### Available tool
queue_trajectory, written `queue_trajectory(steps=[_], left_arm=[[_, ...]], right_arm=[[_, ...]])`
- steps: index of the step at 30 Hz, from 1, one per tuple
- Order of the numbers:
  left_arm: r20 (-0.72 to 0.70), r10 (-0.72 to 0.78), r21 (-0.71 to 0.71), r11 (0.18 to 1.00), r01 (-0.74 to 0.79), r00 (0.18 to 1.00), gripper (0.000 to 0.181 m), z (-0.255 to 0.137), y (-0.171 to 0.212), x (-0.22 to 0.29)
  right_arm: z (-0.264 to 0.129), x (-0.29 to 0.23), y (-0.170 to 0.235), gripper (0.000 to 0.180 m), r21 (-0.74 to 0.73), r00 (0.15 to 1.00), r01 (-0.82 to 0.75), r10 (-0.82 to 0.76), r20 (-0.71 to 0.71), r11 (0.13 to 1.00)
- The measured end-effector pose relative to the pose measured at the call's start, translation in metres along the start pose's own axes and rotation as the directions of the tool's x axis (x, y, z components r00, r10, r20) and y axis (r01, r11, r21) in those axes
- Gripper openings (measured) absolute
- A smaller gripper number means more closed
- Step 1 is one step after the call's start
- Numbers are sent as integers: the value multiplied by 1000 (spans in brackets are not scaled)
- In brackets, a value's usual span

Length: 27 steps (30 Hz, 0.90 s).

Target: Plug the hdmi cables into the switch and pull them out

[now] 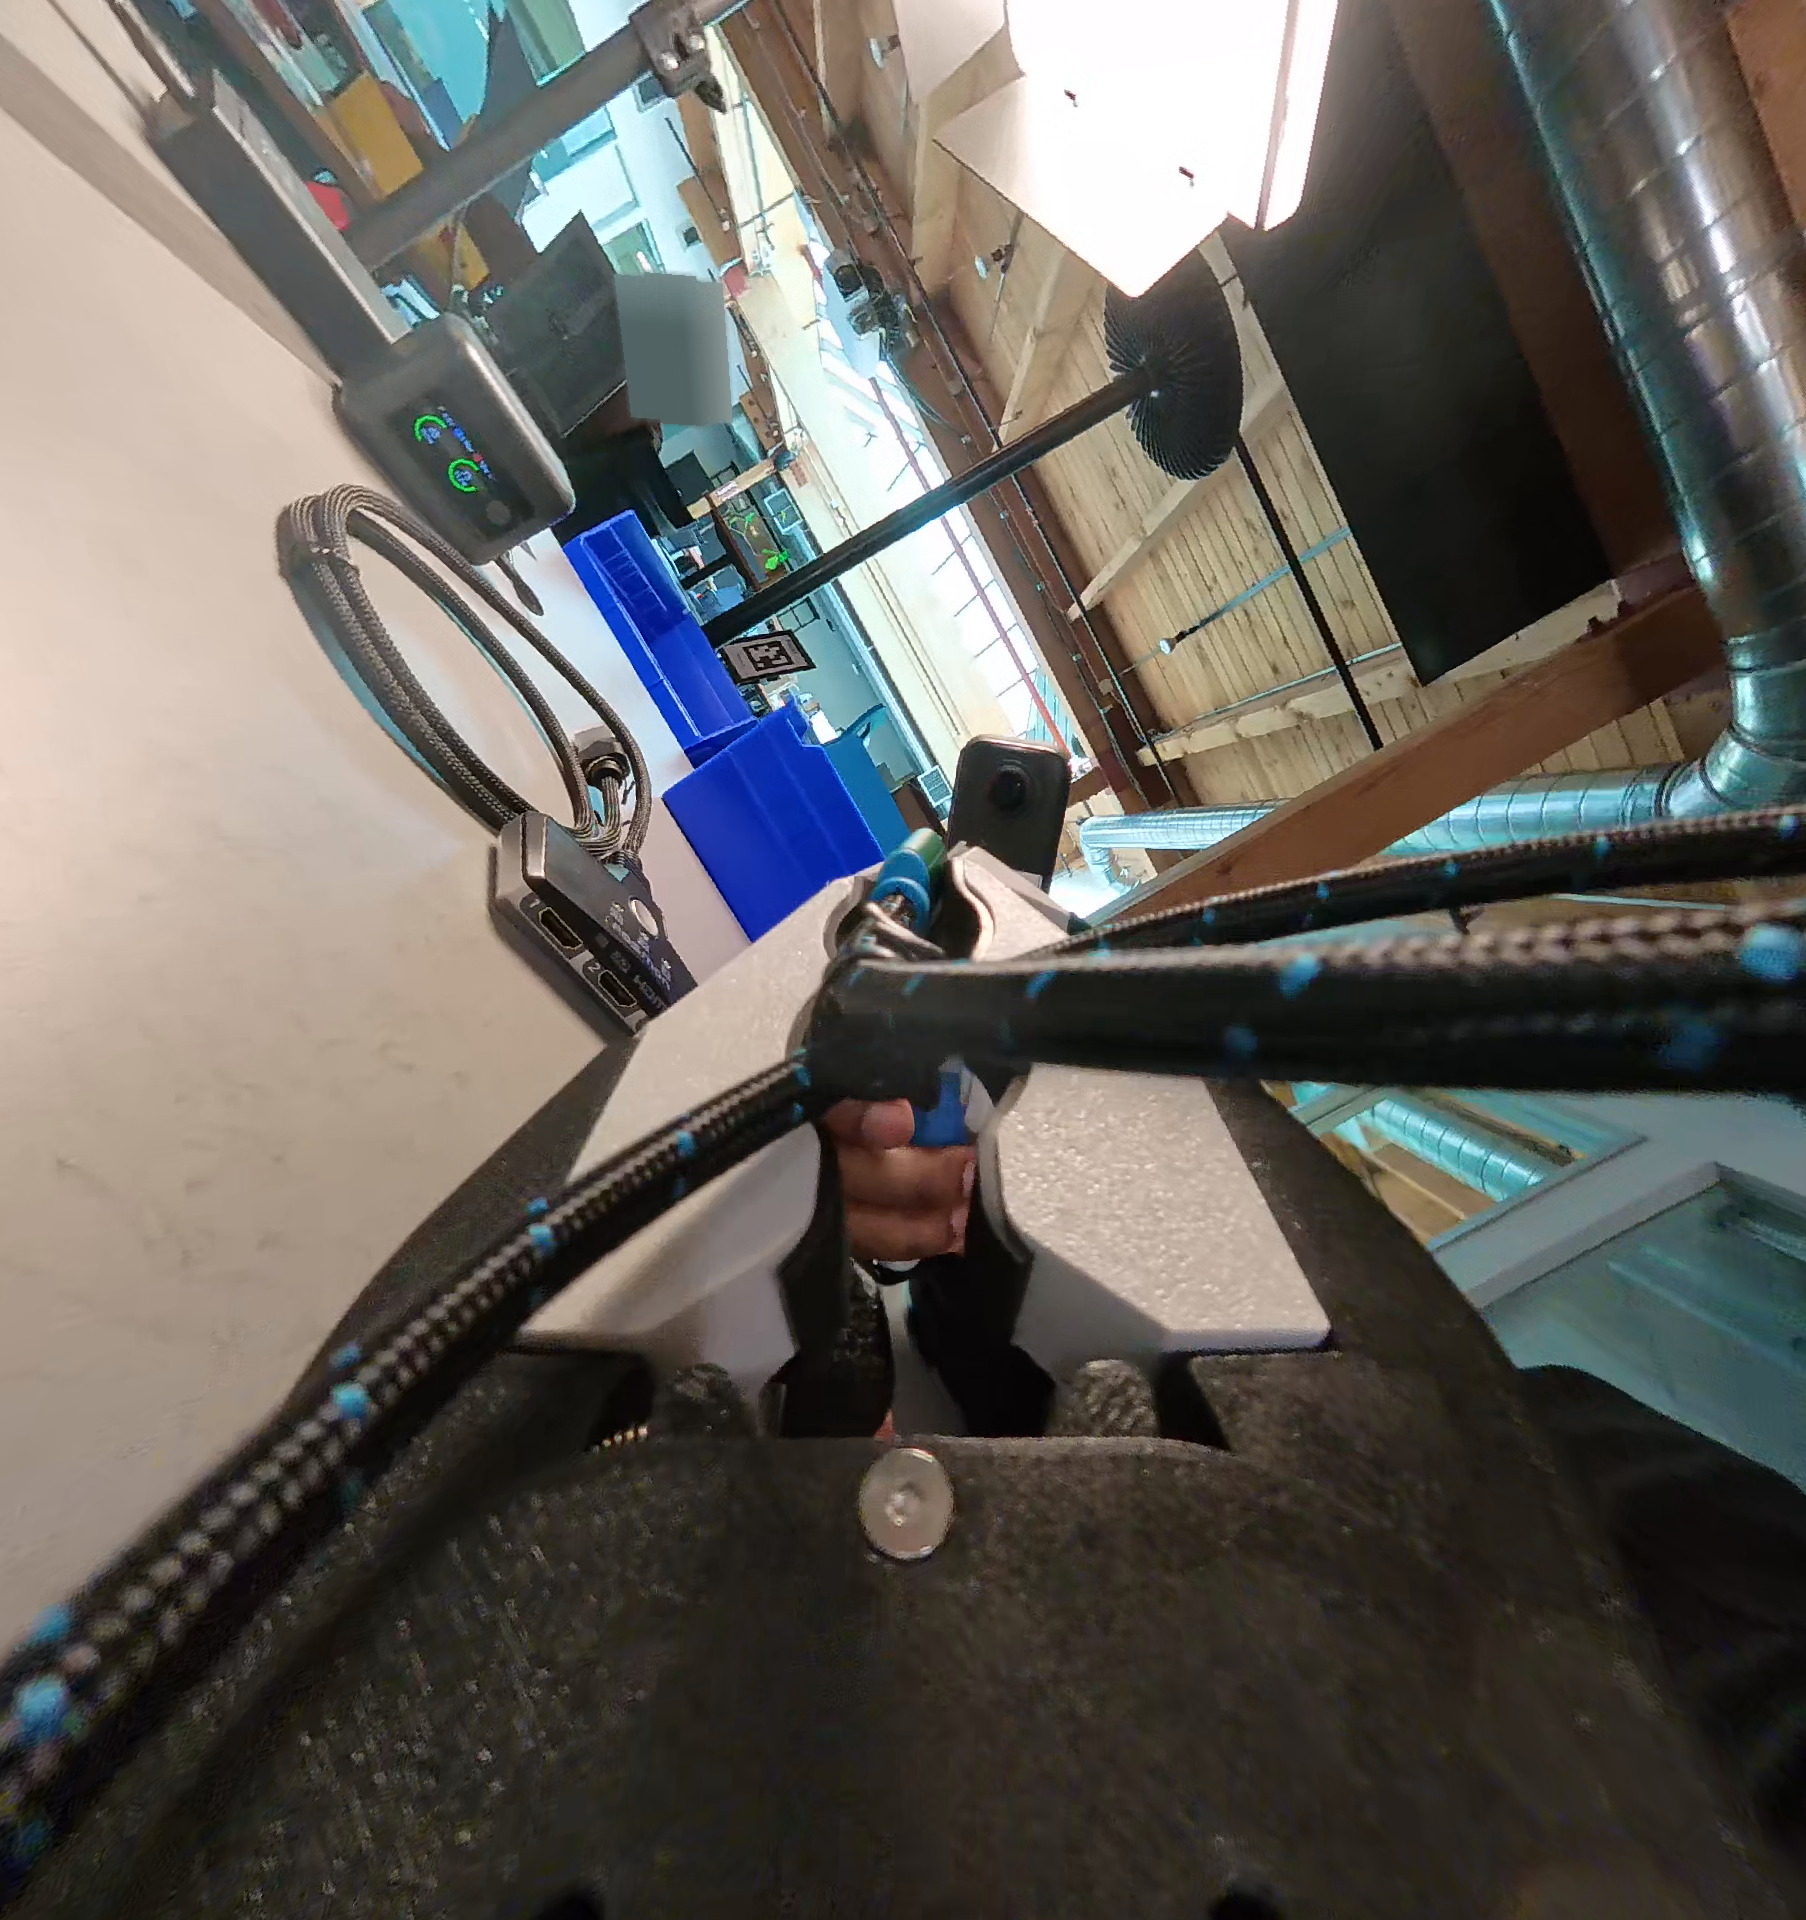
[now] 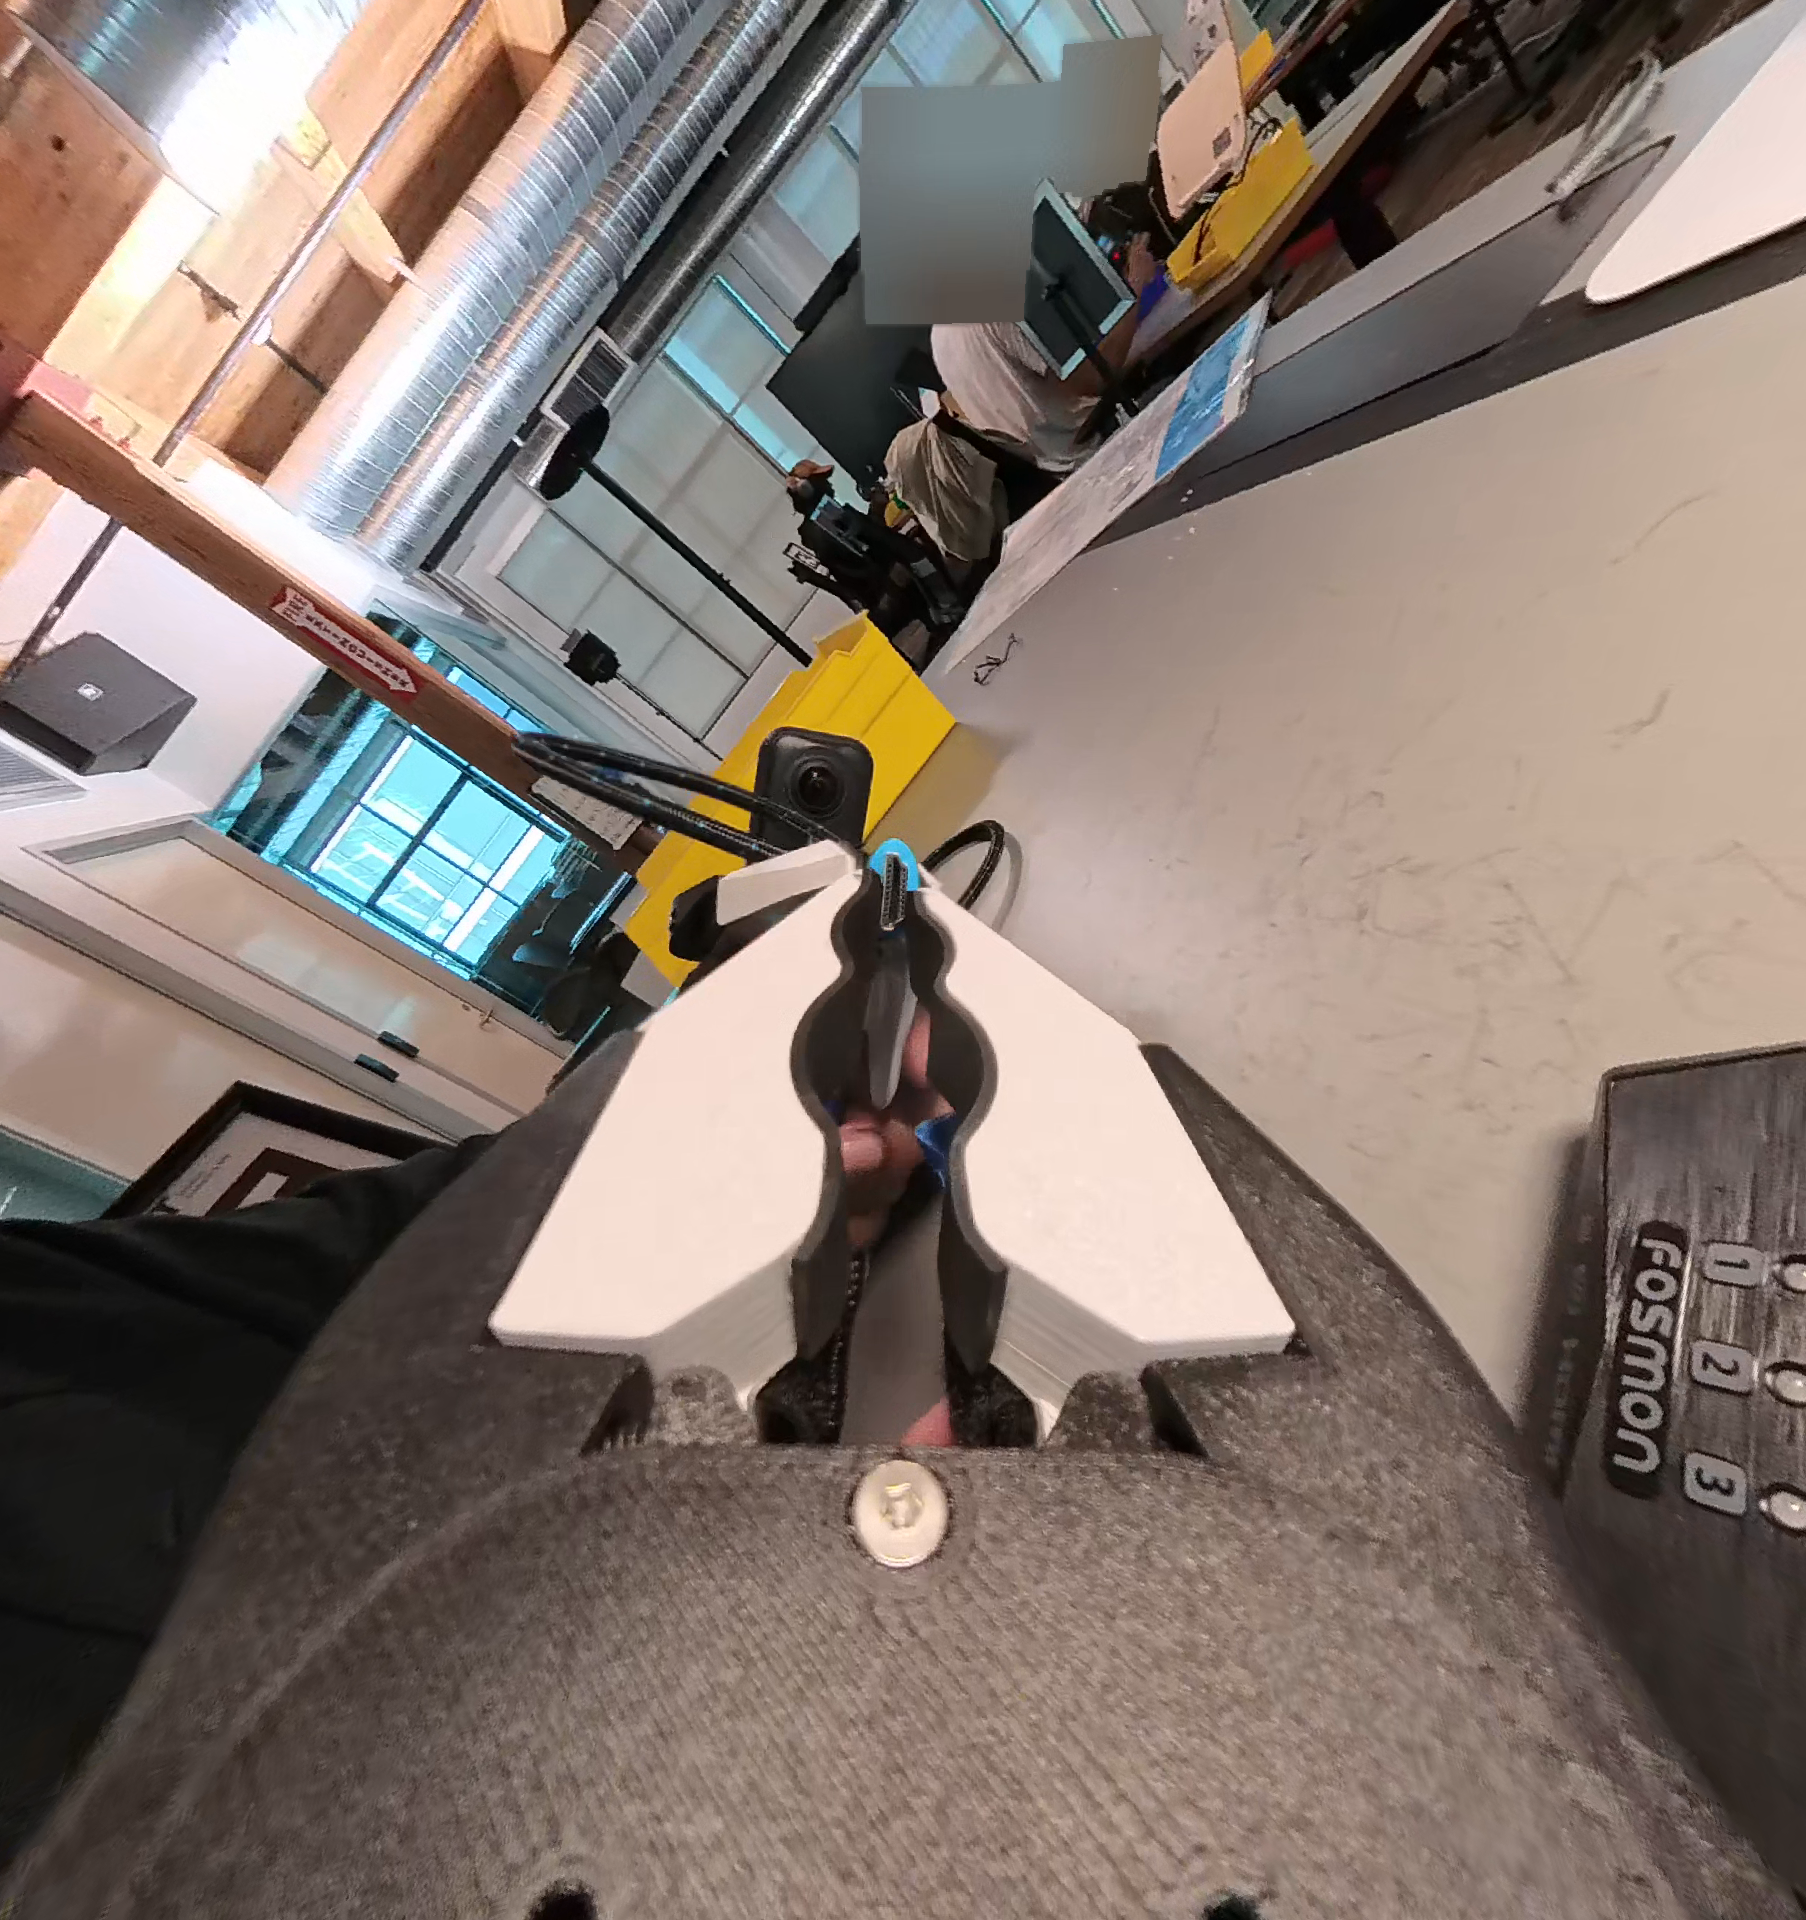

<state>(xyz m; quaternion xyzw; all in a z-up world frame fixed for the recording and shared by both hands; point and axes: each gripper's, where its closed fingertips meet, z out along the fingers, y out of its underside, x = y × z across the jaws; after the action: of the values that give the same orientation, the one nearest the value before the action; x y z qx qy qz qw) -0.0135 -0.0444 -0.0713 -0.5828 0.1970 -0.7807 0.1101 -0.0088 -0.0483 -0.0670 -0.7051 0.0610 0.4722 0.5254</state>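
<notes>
Black braided cable (image 1: 1294, 997) clamped in closed left gripper (image 1: 920, 914); plug (image 2: 888, 896) pinched in closed right gripper (image 2: 883, 883), switch (image 2: 1730, 1382) just beside.

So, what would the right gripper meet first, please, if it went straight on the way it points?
Probably the left gripper, facing it tip to tip around the HDMI plug; depth is hard to judge.

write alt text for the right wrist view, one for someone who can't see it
The right gripper, its white fingers closed, pinches an HDMI plug whose metal end points forward, held above a pale table. The other gripper faces it tip to tip, a black braided cable looping off it, and a black switch with three numbered lights lies at lower right.
</notes>
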Motion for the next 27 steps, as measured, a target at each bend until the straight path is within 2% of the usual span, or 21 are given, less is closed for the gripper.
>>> queue_trajectory(steps=[2,5,7,10,14,17,19,20,22,24,27], left_arm=[[12,42,-7,999,-42,999,12,-1,-1,1],[51,84,-18,996,-84,995,11,-5,-4,-2],[66,103,-46,994,-100,993,11,-6,-4,-4],[75,120,-111,988,-111,990,11,-5,2,-5],[83,126,-174,979,-110,989,9,-4,10,-5],[73,113,-230,969,-94,991,10,-2,19,-4],[73,117,-269,959,-93,990,10,-1,27,-5],[65,116,-284,954,-94,991,10,0,30,-4],[57,106,-298,951,-84,993,13,0,33,-3],[40,89,-316,946,-71,995,11,0,35,0],[26,50,-343,939,-38,998,20,0,39,1]], right_arm=[[-3,-2,-4,10,4,996,84,-84,-2,996],[-7,-5,-8,23,-23,942,334,-335,-34,942],[-8,-3,-1,30,-98,858,505,-511,-54,858],[-7,1,13,39,-204,674,714,-736,-56,670],[-4,8,25,47,-301,473,832,-879,-53,466],[-1,10,32,46,-342,368,868,-929,-41,359],[0,13,33,38,-360,310,881,-949,-48,306],[0,13,33,30,-362,290,887,-956,-49,287],[0,12,33,25,-349,275,897,-961,-39,271],[-1,9,34,24,-323,307,899,-951,-20,297],[-2,4,36,23,-274,358,899,-934,9,342]])
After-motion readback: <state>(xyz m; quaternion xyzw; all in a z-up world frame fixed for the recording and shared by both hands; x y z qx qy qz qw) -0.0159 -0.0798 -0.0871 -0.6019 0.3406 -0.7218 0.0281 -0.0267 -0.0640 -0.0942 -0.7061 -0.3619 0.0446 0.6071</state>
